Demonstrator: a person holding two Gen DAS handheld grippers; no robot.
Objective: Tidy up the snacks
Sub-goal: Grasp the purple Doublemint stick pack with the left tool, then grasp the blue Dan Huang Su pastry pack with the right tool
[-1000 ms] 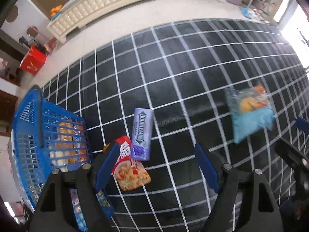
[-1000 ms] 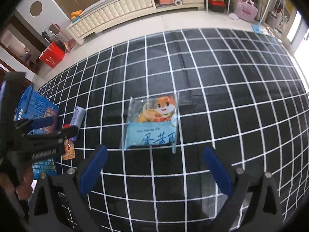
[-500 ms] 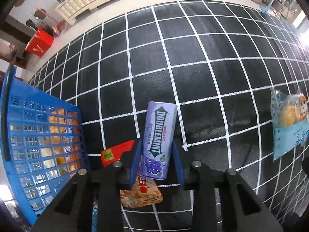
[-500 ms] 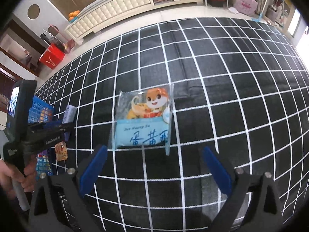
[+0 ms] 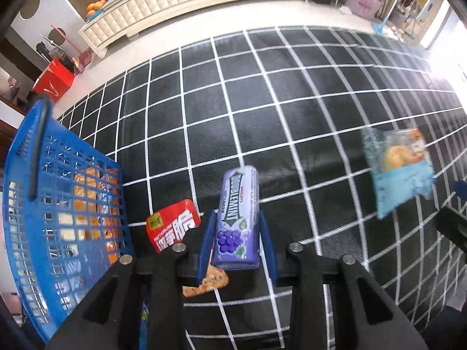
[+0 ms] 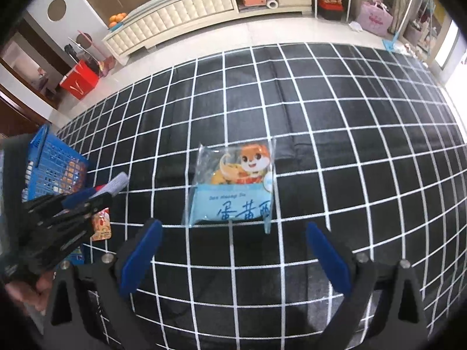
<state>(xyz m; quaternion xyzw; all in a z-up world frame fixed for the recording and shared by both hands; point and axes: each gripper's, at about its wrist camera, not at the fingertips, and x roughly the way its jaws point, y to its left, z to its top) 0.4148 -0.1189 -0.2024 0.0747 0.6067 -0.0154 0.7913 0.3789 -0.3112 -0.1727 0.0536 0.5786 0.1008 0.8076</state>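
Note:
My left gripper (image 5: 236, 248) is shut on a purple Doublemint gum pack (image 5: 238, 215) and holds it above the black grid mat. Under it lies a red snack packet (image 5: 172, 229). A blue basket (image 5: 58, 204) with several snacks inside stands at the left. A light blue snack bag (image 6: 236, 188) with a cartoon animal lies flat on the mat, just ahead of my open, empty right gripper (image 6: 233, 253). The same bag shows at the right of the left wrist view (image 5: 400, 169). The left gripper shows in the right wrist view (image 6: 78, 201), left of the bag.
The black grid mat (image 6: 350, 145) covers the floor. A cream cabinet (image 6: 181, 20) stands along the far wall, with a red box (image 6: 78, 83) and a pink bag (image 6: 375, 19) beside it. The basket also shows at the left of the right wrist view (image 6: 49, 169).
My left gripper closed on the purple gum pack and lifted it off the red packet. The right gripper has stayed open near the light blue bag, drawing slightly closer.

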